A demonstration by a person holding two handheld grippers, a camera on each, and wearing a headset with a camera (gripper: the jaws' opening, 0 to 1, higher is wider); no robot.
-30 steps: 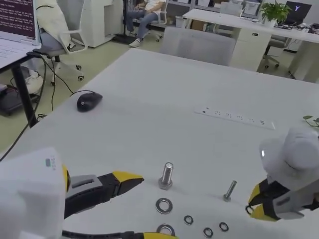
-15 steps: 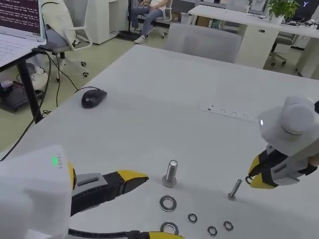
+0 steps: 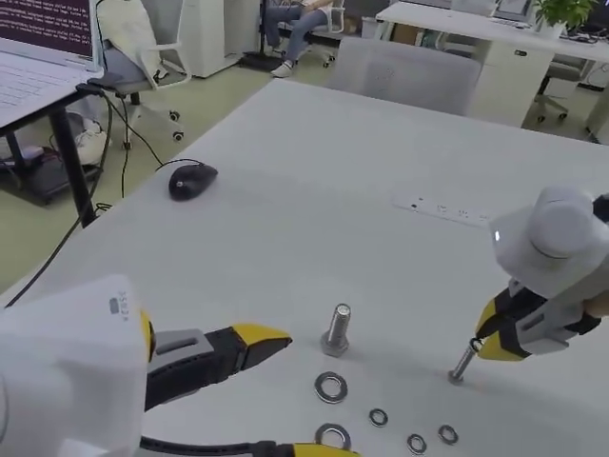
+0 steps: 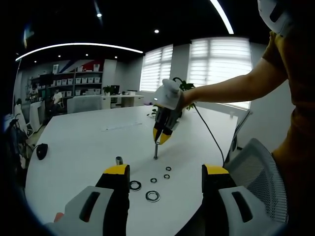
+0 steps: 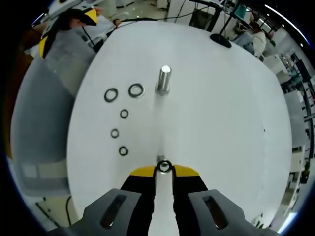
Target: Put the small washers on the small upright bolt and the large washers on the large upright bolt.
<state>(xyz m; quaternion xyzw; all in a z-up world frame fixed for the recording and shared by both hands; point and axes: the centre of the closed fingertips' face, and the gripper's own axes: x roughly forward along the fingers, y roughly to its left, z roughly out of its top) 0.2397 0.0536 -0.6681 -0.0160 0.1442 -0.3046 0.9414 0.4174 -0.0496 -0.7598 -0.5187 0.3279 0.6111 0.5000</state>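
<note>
The large bolt (image 3: 336,330) and the small bolt (image 3: 462,364) stand upright on the white table (image 3: 285,209). Two large washers (image 3: 331,387) and three small washers (image 3: 378,417) lie flat in front of them. My right gripper (image 3: 479,345) is shut on a small washer (image 5: 165,166) and holds it right at the small bolt's top (image 5: 161,158). In the right gripper view the large bolt (image 5: 164,81) stands farther off. My left gripper (image 4: 166,169) hovers open near the table's front edge, with nothing between its jaws; the large washers (image 4: 152,195) lie just ahead of it.
A black mouse (image 3: 192,180) lies at the far left of the table and a white power strip (image 3: 442,210) at the back right. A grey chair (image 3: 404,76) stands beyond the far edge. A side desk with a laptop (image 3: 38,57) is at the left.
My right gripper, still holding the small washer, has risen and come over the small bolt's tip. The left gripper has stayed about where it was. The head camera has shifted.
</note>
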